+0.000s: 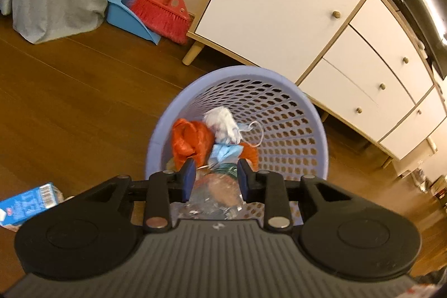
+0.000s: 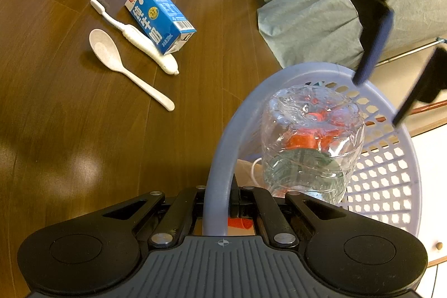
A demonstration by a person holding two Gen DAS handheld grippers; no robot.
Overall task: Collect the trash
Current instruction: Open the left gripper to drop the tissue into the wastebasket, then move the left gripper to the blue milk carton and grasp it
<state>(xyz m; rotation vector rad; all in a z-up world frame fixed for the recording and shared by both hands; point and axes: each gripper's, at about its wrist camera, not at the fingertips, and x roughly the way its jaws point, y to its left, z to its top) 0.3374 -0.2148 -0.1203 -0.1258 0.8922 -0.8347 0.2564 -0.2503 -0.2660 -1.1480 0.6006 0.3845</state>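
Observation:
A lavender mesh basket (image 1: pixel 223 71) stands on the wood floor. It holds an orange bag (image 1: pixel 190 141), white tissue (image 1: pixel 220 122), a blue mask (image 1: pixel 225 152) and a clear plastic bottle (image 1: pixel 215 192). My left gripper (image 1: pixel 215 166) hangs open above the basket, its fingers clear of the bottle. In the right wrist view the bottle (image 2: pixel 310 141) stands bottom-up inside the basket (image 2: pixel 223 152), and the left gripper (image 2: pixel 378 101) is above it. My right gripper (image 2: pixel 220 194) is shut on the basket rim. A blue carton (image 2: pixel 159 16), a white toothbrush (image 2: pixel 134 35) and a spoon (image 2: pixel 123 63) lie on the floor.
A white cabinet (image 1: pixel 279 4) on wooden legs stands just behind the basket. A red broom (image 1: pixel 162 10) and a blue dustpan (image 1: pixel 125 13) lean by its left end. Grey-green cloth (image 2: pixel 307 13) hangs to the floor nearby. The blue carton (image 1: pixel 25 203) lies left of the basket.

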